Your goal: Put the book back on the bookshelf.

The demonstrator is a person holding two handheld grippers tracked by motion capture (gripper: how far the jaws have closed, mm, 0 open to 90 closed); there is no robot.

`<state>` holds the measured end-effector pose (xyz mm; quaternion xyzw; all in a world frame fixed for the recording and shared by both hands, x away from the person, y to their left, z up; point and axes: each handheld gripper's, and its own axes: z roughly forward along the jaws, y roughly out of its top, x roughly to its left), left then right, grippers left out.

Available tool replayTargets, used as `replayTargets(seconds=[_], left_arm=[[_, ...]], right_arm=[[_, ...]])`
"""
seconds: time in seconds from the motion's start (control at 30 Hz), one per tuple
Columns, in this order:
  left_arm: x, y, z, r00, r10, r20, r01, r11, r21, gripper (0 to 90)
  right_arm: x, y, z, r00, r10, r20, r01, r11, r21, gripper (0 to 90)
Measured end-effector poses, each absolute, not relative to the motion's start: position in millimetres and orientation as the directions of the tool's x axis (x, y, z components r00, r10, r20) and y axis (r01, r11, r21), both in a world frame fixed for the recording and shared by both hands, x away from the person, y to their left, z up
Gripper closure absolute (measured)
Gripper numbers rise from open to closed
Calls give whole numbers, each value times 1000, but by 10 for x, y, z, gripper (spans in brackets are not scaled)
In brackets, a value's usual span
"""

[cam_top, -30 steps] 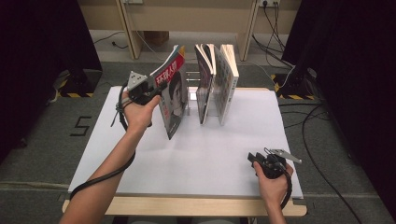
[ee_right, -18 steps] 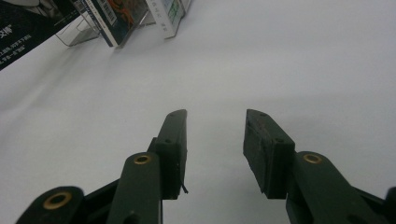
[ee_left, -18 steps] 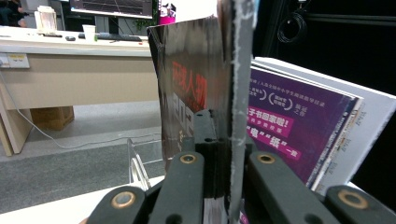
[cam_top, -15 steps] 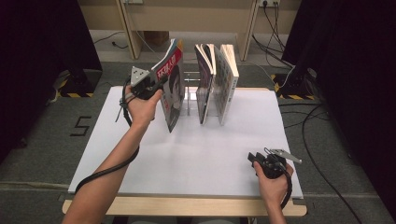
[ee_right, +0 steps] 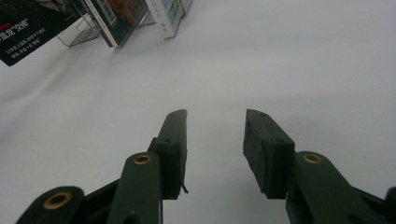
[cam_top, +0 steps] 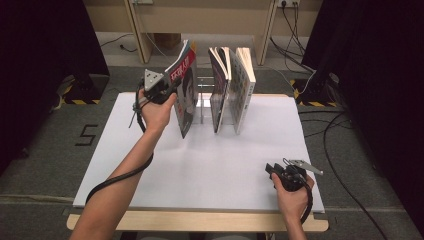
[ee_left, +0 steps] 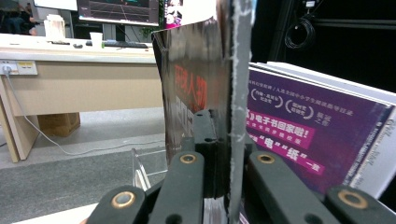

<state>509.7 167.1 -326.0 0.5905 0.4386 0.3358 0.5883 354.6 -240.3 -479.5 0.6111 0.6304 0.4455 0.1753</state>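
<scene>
- While the left gripper (ee_left: 223, 154) pinches the magazine (cam_top: 184, 95) at its edge, just left of the clear rack (cam_top: 201, 102), lower it upright into a slot.
- Beyond, books (cam_top: 232, 87) fill the rack's right side; steer clear of them.
- Right gripper (ee_right: 215, 140) rests parted on the table (cam_top: 215, 165), well toward the person from the rack.

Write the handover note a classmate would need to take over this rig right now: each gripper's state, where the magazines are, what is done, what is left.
Left gripper: shut on the glossy red-titled magazine, held upright and tilted, left of the clear acrylic rack.
Right gripper: open, holding nothing, low over the white table near its front right.
Done: two other magazines stand in the rack.
Left, probably: seat the held magazine in the rack, then release.
</scene>
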Motion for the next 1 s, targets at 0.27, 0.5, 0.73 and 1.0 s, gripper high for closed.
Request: replayTargets(seconds=[0.27, 0.5, 0.73, 1.0], left_arm=[[5167, 1614, -3331, 366, 926, -95, 86, 68, 994, 865], [5217, 1592, -3465, 352, 932, -83, 69, 63, 996, 865], [5231, 1620, -3556, 329, 941, -72, 60, 55, 997, 864], [5191, 1681, -3639, 316, 947, -61, 69, 41, 997, 856]], right_arm=[[3548, -2410, -4801, -193, 927, 322, 617, -141, 774, 602], [3548, -2417, -4803, -194, 927, 322, 617, -140, 775, 602], [3546, -2416, -4802, -198, 926, 320, 618, -136, 774, 602], [3543, -2406, -4800, -194, 926, 324, 624, -138, 769, 601]])
